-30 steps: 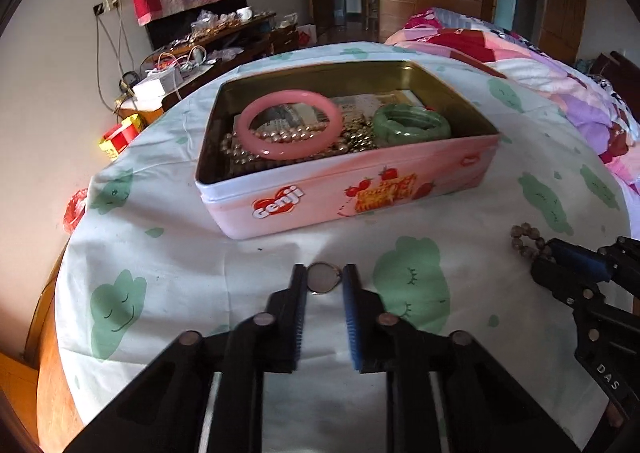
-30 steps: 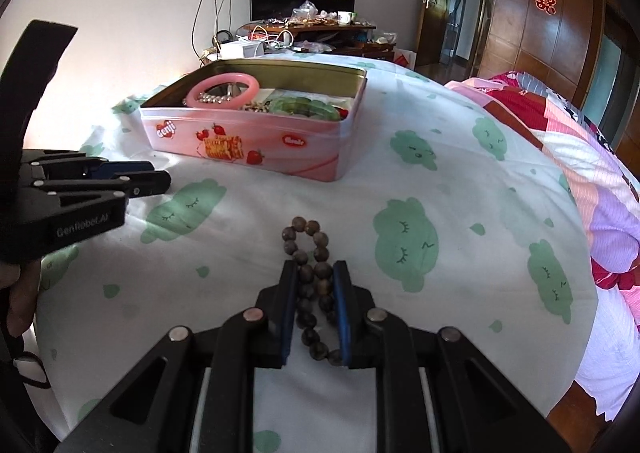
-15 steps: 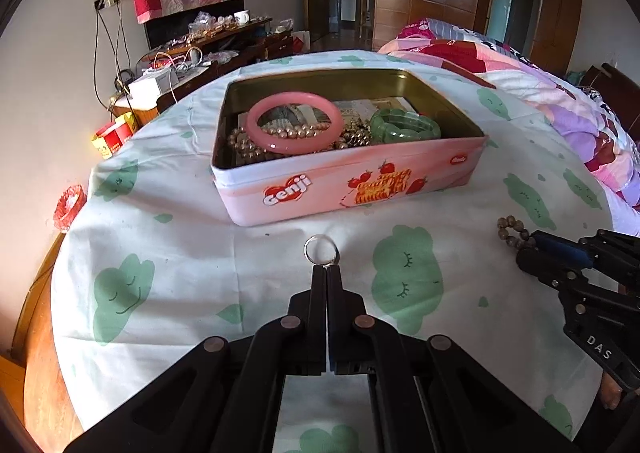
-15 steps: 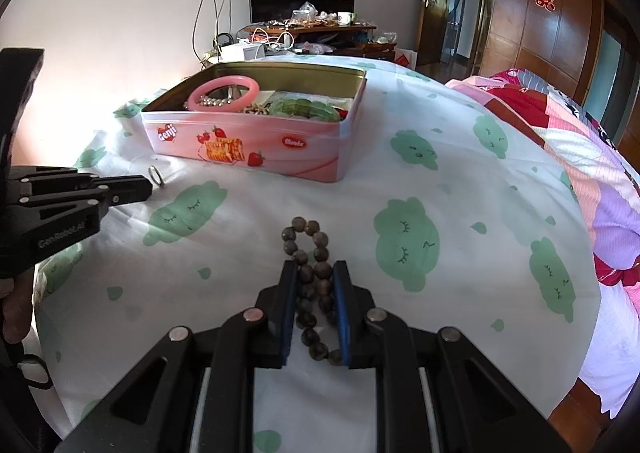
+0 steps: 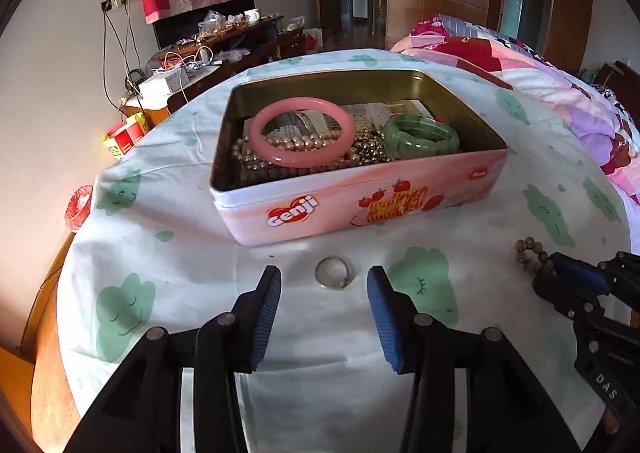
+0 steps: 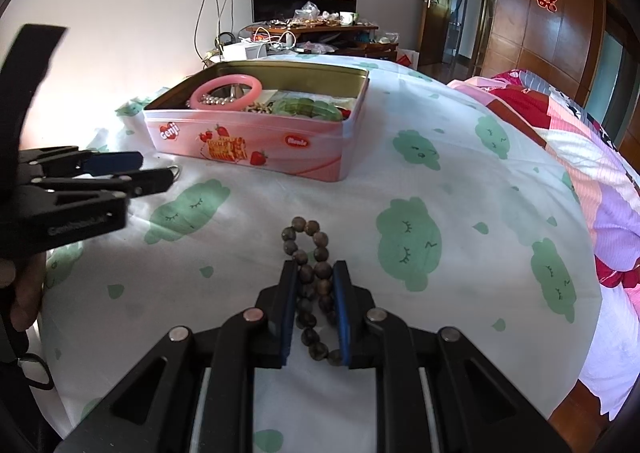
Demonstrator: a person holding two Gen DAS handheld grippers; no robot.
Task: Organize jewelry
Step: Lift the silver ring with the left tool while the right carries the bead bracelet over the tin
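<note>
My table is covered by a white cloth with green cloud faces [image 6: 408, 245], and on its far side sits the open pink tin [image 5: 360, 201], holding a pink bangle [image 5: 302, 131], a green bangle [image 5: 422, 133] and loose pearl strands [image 5: 296, 143]. My left gripper [image 5: 323, 285] points steeply down at the cloth just in front of the tin, its jaws opening, with the small silver ring [image 5: 334, 273] lying flat on the cloth between them and touched by neither pad. To the right, my right gripper [image 6: 315, 285] is angled down the same way, clamped on the dark wooden bead bracelet [image 6: 310, 253], whose loop rests on the cloth and sticks out past the fingertips. A bit of my hand [image 6: 24, 293] shows behind the left gripper.
</note>
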